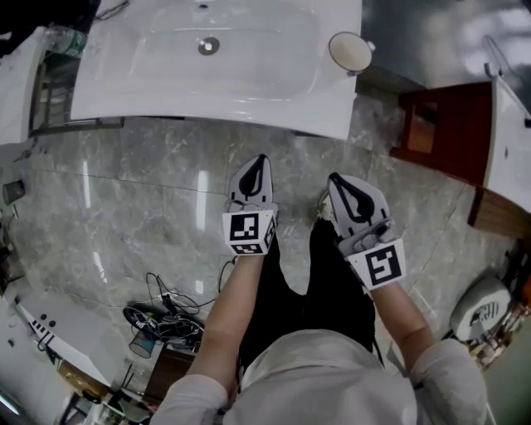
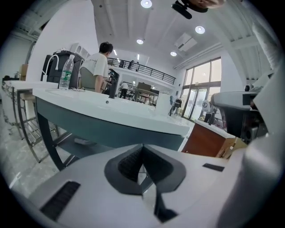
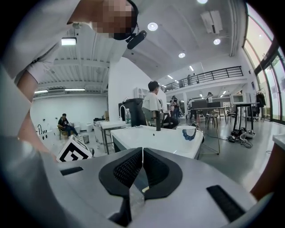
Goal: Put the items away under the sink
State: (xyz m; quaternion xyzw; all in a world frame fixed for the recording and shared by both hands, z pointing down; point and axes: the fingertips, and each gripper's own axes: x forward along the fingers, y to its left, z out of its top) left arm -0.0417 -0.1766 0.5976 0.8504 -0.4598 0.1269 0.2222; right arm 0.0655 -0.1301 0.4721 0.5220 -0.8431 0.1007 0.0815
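The person is holding the left gripper [image 1: 260,162] and right gripper [image 1: 337,180] before the sink [image 1: 274,100], both jaws pressed together, pinching nothing. The white cup [image 1: 350,51] is sitting on the sink's right corner.

Bright, even light comes from ceiling lamps [image 2: 145,3] above the sink [image 1: 274,104], with daylight through windows [image 2: 202,89] beyond it. Pale glare streaks the floor [image 1: 133,207] before the sink. Both gripper views bulge, corners black.
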